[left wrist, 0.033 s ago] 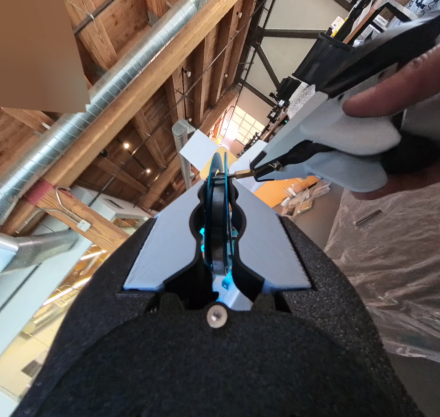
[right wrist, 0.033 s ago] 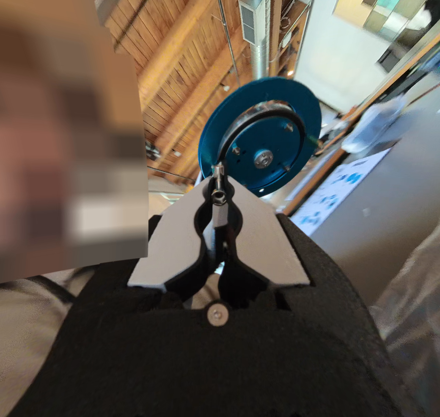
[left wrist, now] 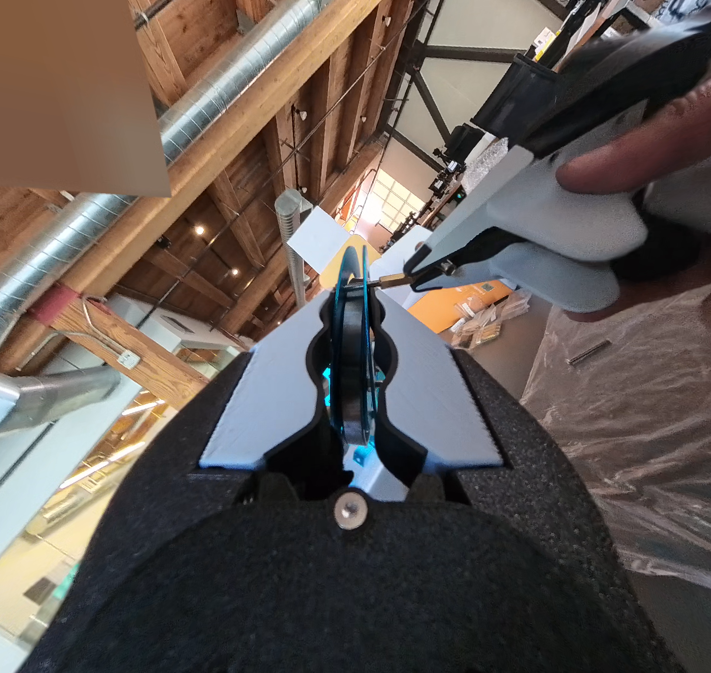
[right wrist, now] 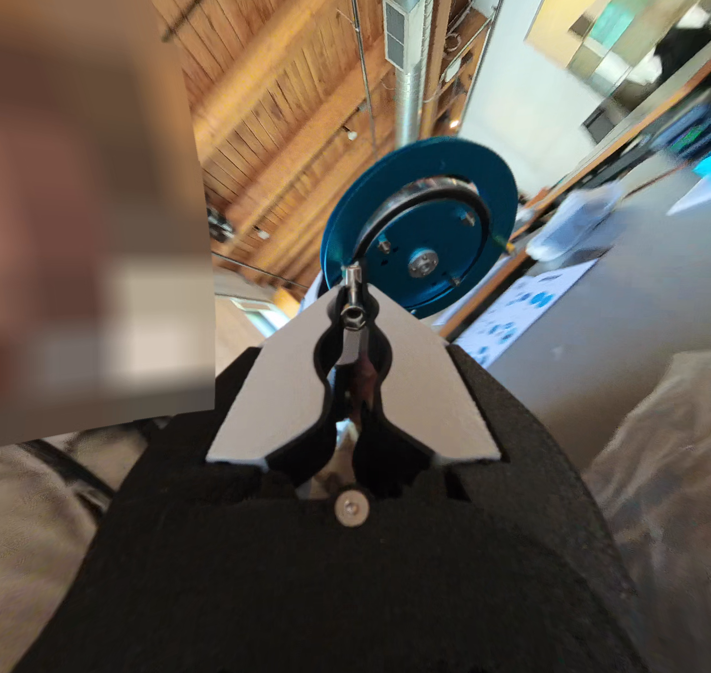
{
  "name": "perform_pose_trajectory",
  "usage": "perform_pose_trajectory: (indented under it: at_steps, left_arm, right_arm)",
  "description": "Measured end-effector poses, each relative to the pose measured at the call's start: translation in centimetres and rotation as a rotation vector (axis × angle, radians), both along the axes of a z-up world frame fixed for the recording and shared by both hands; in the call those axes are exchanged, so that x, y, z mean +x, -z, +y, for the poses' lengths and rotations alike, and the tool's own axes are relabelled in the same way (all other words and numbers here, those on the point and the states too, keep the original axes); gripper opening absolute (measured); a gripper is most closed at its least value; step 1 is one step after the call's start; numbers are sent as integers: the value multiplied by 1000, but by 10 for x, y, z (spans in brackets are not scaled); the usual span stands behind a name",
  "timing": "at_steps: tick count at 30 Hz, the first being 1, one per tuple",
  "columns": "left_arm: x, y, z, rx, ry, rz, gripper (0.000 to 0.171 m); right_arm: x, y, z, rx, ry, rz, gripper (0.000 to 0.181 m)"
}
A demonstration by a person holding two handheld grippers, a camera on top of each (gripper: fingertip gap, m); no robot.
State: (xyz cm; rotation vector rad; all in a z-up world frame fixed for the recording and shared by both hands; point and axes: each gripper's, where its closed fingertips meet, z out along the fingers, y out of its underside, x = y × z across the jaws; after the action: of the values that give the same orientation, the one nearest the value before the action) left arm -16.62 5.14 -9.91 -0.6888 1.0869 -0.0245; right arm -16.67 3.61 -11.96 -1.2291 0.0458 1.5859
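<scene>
**Two claws meet at the rim of a blue wheel**

The left gripper (left wrist: pixel 352 308) is closed on a blue wheel (left wrist: pixel 351 347), which stands edge-on between its two grey fingers (left wrist: pixel 269 397). The wheel is made of two thin blue discs with a black core between them, and its rim rises a little beyond the fingertips.

The right gripper (right wrist: pixel 353 300) is clamped on a small metal standoff (right wrist: pixel 352 320). In the left wrist view this standoff (left wrist: pixel 396 281) comes from the right side and touches the wheel's rim just at the left claw's tips. In the right wrist view the blue wheel (right wrist: pixel 419 223) shows its flat face directly ahead of the claw, with a black cord (right wrist: pixel 423 197) curving over the hub.

A hand (left wrist: pixel 631 170) grips the right tool. To the right of and below both claws lies a clear plastic sheet (left wrist: pixel 615 423) on a grey table (right wrist: pixel 577 327); above and to the left the room is open up to wooden beams (left wrist: pixel 269 77).
</scene>
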Motion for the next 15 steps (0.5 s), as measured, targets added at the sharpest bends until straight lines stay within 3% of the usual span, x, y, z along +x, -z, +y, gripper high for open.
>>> perform_pose_trajectory:
  at_steps: [6, 10, 15]
  left_arm:
    - [-1, -4, 2, -129, 15, -80, 12]
    - [-2, -2, 1, -165, 21, -88, 12]
    - [1, 2, -2, -141, 15, -75, 12]
  right_arm:
    - [0, -7, 0, 159, 178, -229, 6]
    - [0, -5, 0, 277, 303, -487, 6]
    - [3, 0, -1, 282, 310, -509, 6]
